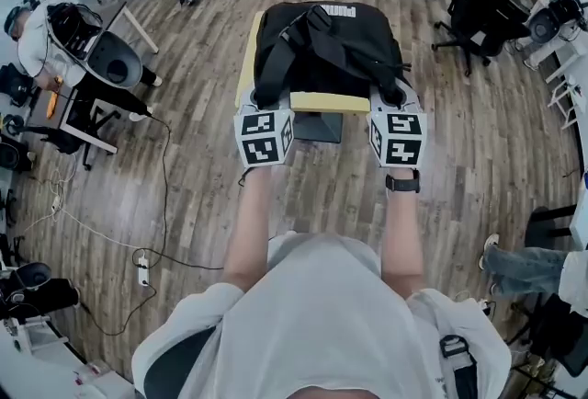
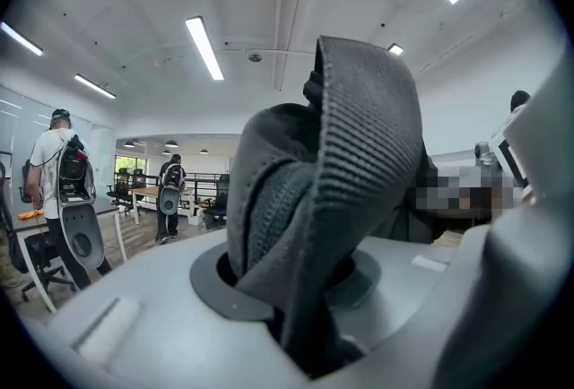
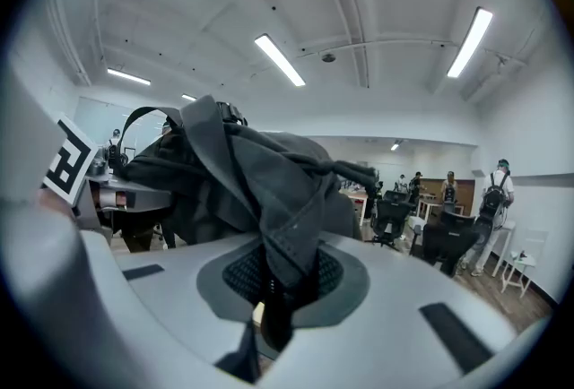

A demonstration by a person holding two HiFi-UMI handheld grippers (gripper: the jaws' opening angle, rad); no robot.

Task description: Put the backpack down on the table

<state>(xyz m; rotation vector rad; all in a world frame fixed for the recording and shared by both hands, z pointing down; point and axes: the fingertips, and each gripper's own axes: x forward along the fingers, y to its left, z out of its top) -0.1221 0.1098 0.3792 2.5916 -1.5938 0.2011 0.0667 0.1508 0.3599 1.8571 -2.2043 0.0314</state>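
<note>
Left tool [image 1: 273, 112] clamped on a strap [image 2: 359, 163], right tool [image 1: 395, 106] on a fold of the backpack [image 1: 331, 39], evidently to steady it upon the surface [image 1: 317, 102].

Left gripper [image 1: 273, 106] and right gripper [image 1: 397, 103] forward on 2 outstretched arms [image 1: 250, 222], jaws clamped shut.
</note>
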